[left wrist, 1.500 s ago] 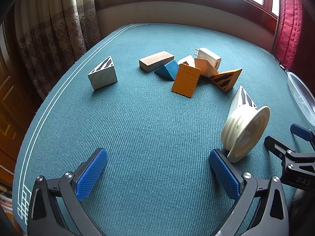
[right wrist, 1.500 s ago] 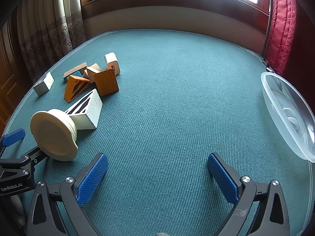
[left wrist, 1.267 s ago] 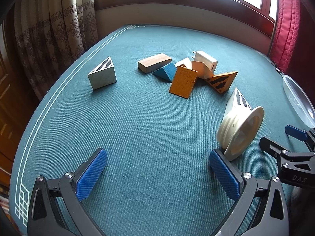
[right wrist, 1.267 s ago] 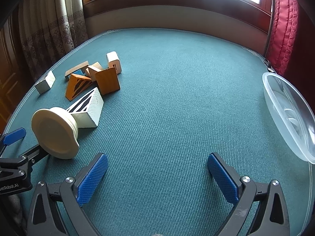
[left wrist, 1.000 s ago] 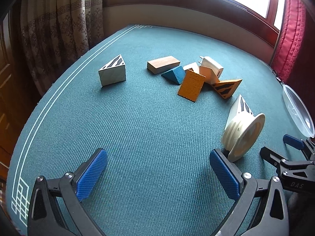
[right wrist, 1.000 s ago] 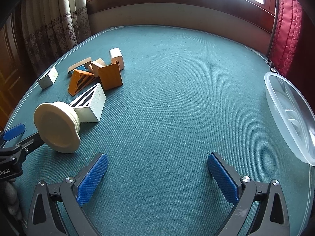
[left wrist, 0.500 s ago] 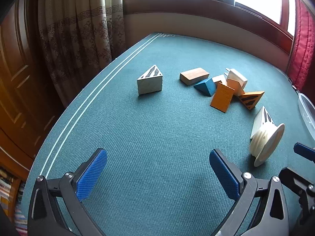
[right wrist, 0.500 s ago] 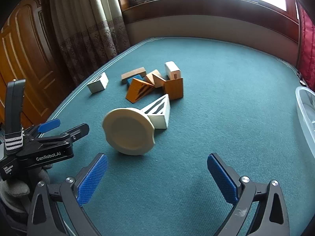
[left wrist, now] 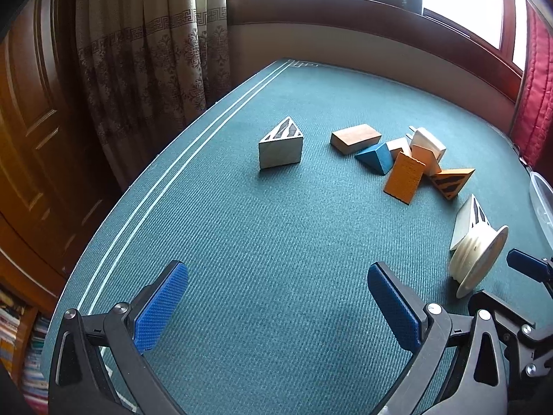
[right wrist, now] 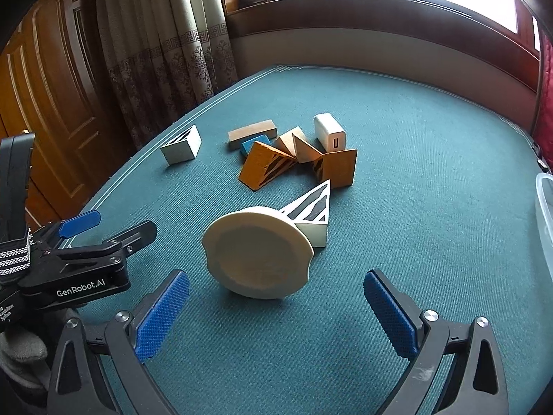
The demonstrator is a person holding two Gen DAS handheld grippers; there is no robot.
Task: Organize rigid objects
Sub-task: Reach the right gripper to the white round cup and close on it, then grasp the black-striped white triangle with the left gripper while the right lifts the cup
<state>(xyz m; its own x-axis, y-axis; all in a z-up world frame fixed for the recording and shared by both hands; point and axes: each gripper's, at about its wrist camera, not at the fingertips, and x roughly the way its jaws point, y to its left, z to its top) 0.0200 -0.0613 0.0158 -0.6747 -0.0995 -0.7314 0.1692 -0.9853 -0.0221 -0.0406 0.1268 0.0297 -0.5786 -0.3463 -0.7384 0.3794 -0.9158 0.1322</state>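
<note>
Cream spool now centred between gaping right tongs.

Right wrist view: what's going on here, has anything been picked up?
Nothing is held yet. The right gripper is open, its fingers either side of the cream flanged spool, which lies against a white striped wedge. The left gripper is also open, over bare green table. Other blocks and a white charger lie scattered beyond; the clear tub sits at the right edge.

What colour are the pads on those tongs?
Blue, textured pads; clearest in the right wrist view.
</note>
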